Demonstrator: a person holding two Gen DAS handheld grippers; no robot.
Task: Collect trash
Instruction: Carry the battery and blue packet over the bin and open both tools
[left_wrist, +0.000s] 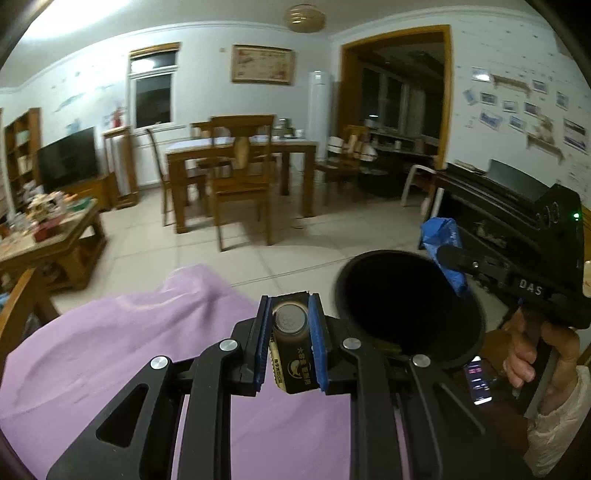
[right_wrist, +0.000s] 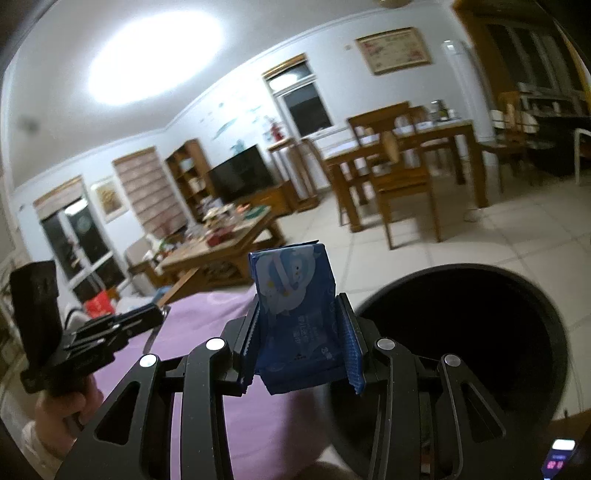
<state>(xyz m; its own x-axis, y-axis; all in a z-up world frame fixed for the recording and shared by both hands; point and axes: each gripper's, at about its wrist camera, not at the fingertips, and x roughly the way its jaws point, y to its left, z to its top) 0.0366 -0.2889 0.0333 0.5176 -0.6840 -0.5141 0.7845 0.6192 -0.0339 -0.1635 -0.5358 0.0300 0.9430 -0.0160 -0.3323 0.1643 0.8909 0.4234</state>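
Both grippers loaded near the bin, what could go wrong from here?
1. The left hand-held gripper holds the black packet beside the bin, not over its mouth; released here, it would likely land on the purple cloth.
2. The blue packet in the right hand-held gripper also sits left of the bin's rim and may miss.

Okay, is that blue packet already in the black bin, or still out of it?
Still out. The blue packet is clamped between the right gripper jaws, held up beside the black bin, not inside its opening.
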